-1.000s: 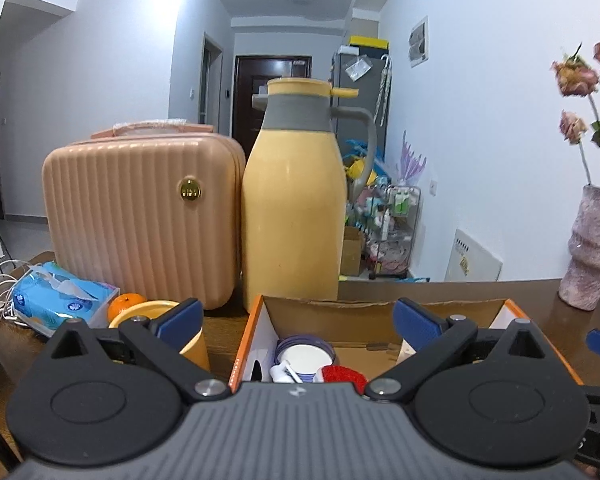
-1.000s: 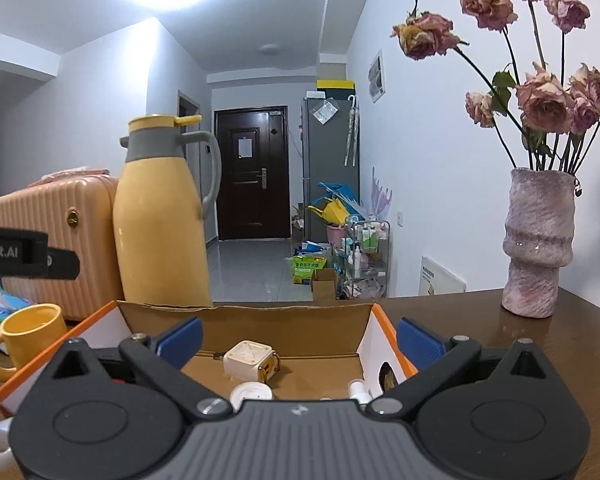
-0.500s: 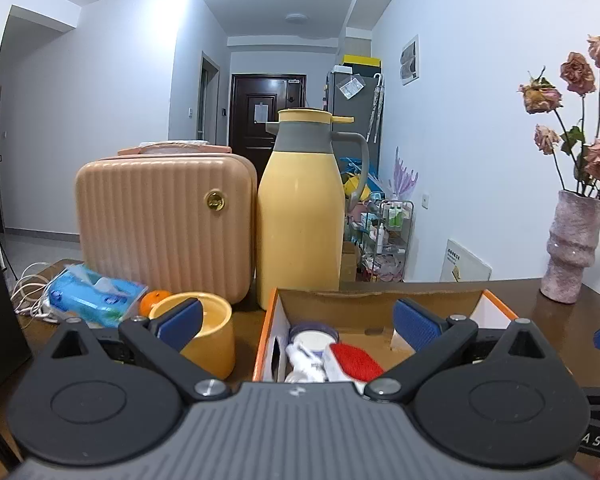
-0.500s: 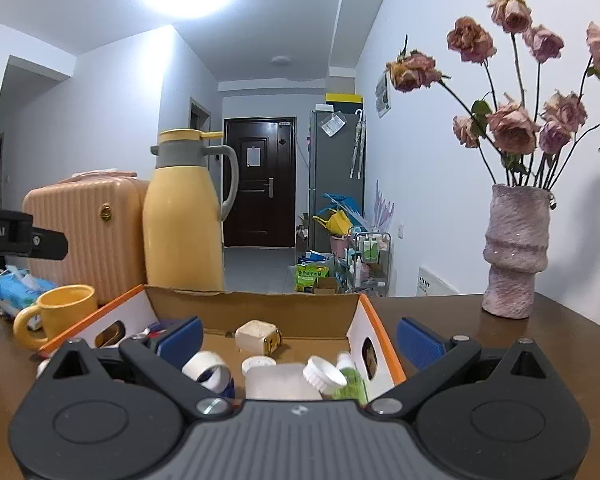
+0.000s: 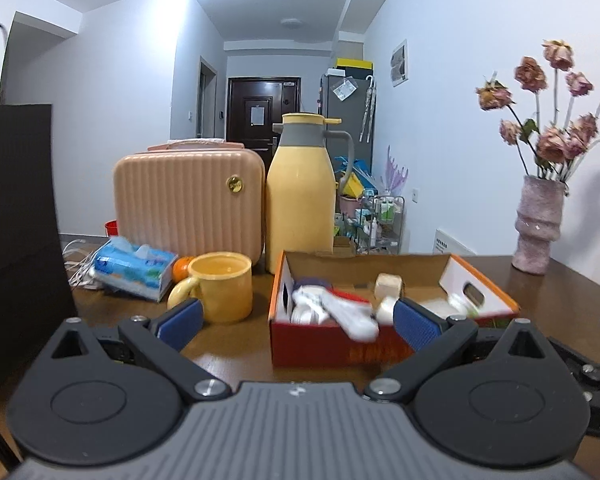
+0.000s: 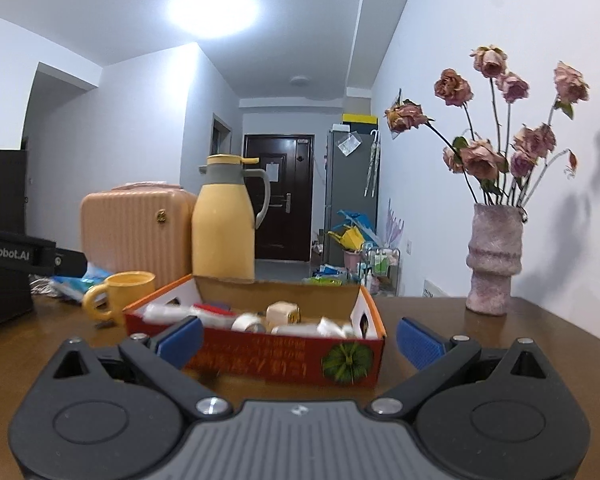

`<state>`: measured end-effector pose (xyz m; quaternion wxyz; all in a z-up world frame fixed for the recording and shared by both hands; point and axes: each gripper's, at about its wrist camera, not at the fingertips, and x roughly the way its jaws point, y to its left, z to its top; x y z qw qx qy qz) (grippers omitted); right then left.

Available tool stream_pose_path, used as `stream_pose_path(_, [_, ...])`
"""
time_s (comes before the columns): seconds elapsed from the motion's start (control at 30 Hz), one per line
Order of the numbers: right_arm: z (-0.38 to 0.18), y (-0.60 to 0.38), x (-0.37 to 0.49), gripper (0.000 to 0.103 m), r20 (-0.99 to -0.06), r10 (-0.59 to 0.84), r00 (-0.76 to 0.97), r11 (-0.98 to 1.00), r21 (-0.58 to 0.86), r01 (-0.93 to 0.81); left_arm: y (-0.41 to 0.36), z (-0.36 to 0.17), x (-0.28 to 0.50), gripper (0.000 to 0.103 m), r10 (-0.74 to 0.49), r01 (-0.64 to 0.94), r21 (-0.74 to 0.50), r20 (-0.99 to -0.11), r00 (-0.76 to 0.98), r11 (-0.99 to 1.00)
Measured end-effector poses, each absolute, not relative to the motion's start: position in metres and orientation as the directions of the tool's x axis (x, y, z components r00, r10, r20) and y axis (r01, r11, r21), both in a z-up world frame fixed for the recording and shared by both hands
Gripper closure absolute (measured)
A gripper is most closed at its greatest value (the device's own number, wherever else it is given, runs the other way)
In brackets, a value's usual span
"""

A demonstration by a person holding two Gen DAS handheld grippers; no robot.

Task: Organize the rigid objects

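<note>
Both the left tongs (image 5: 296, 318) and the right tongs (image 6: 298, 340) hang spread wide and empty above the counter (image 6: 480, 344). The small things sit heaped in the red cardboard box (image 6: 260, 360), near the yellow mug (image 5: 222, 286). A white piece (image 5: 350, 316) leans over the box's front edge; a careless reach could likely tip it out or nudge the mug.

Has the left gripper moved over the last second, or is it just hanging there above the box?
Yes. The left gripper has pulled back and up: the yellow jug looks smaller and farther, and the cardboard box's red front now shows.
</note>
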<state>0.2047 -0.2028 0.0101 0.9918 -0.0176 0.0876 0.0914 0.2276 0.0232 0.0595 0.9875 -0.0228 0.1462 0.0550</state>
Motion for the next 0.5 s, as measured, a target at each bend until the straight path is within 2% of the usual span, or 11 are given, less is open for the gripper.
stream_pose_path(0.5, [-0.023, -0.213, 0.090, 0.000, -0.275, 0.207, 0.939, 0.976, -0.012, -0.218, 0.012, 0.011, 0.102, 0.000, 0.128, -0.136, -0.001, -0.319, 0.939, 0.991])
